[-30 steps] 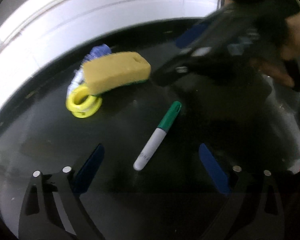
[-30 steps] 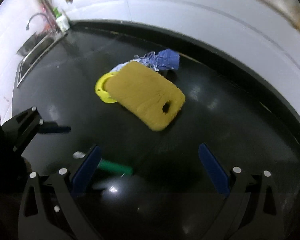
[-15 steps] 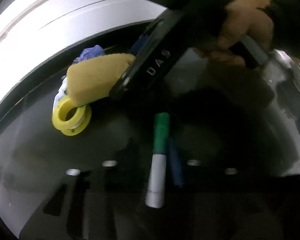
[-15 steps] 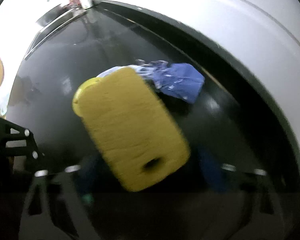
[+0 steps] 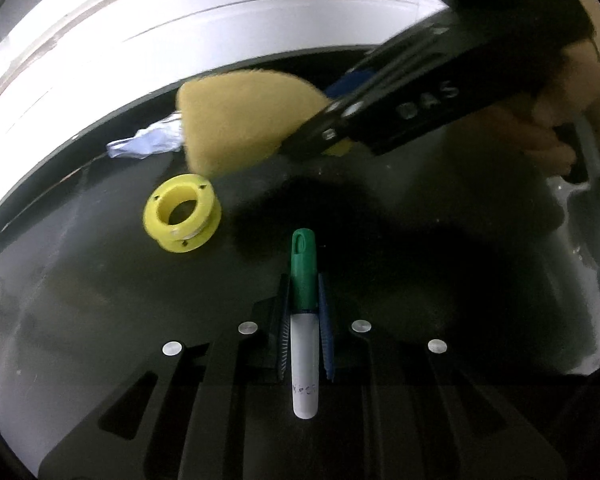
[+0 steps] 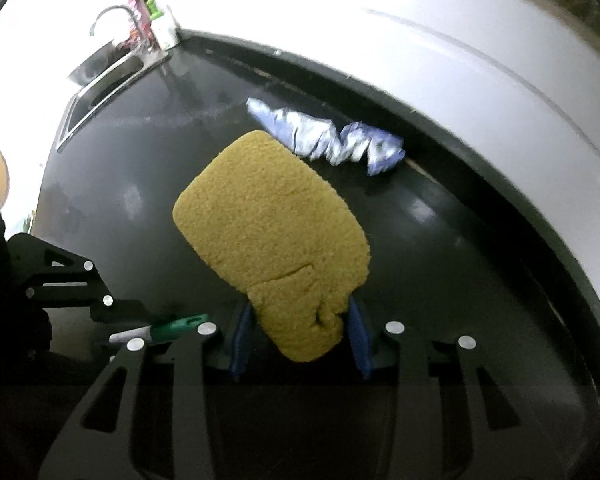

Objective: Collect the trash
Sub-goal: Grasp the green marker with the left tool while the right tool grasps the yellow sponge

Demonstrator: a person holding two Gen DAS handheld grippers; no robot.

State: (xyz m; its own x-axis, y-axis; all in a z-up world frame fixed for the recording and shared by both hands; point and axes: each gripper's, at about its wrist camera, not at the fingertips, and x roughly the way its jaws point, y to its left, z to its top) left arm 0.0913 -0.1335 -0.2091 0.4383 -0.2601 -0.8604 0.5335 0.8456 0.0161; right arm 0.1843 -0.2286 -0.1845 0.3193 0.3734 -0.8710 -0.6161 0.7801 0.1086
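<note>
My left gripper [image 5: 303, 300] is shut on a white marker with a green cap [image 5: 303, 320], which points forward between the blue pads. My right gripper [image 6: 300, 316] is shut on the near end of a yellow sponge [image 6: 272, 236] and holds it above the black counter. The sponge also shows in the left wrist view [image 5: 236, 124], with the right gripper's black body [image 5: 400, 108] across it. A crumpled blue-and-silver wrapper [image 6: 328, 140] lies on the counter by the back wall; it also shows in the left wrist view [image 5: 148, 144]. A yellow tape spool [image 5: 182, 212] lies flat on the counter.
A white wall [image 6: 440, 52] curves behind the black counter [image 6: 140, 184]. A steel sink [image 6: 100, 80] with a tap and bottles sits at the far left. The left gripper with the marker [image 6: 164, 326] is low at the left in the right wrist view.
My left gripper closed on the marker. My right gripper closed on the sponge and lifted it off the spool and wrapper, which now lie uncovered.
</note>
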